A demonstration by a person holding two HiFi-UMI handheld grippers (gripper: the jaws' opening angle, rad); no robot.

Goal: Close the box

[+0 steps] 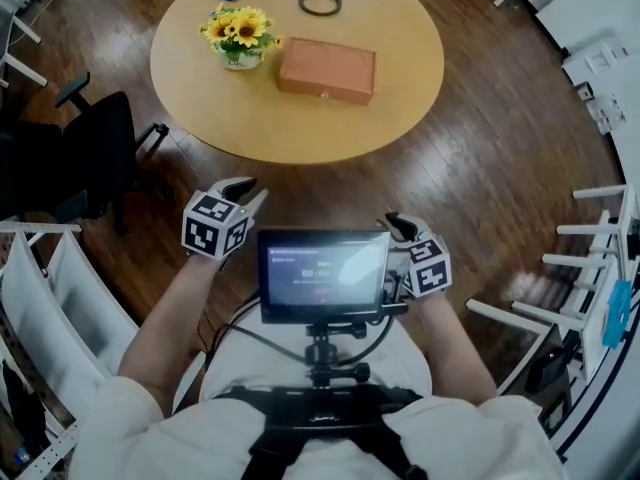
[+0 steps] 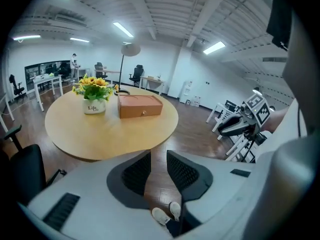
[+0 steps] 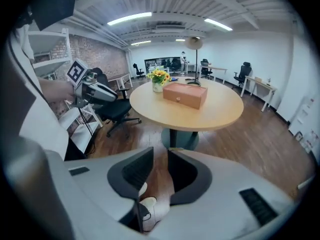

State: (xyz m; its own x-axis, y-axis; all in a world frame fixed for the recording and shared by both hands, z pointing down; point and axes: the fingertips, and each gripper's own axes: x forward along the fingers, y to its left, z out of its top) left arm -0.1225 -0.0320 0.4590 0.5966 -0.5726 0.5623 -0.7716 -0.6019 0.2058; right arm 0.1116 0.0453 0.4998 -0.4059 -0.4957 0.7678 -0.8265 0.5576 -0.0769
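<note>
White shirt (image 1: pixel 480 438); black harness (image 1: pixel 320 413) (screen (image 1: pixel 322 273) attached)

Your left tool (image 2: pixel 158 155) holds its jaws slightly apart with nothing between them; through the gap you see only wooden floor and your shoes (image 2: pixel 163 213). Ahead of the tool and a little to its left stands the round tabletop (image 2: pixel 100 134). The box (image 2: pixel 140 106) rests on it with the lid down, and the flower pot (image 2: pixel 94 103) stands just beside it. Off to the right, your right tool (image 2: pixel 224 130) hangs well apart from the tabletop.
</note>
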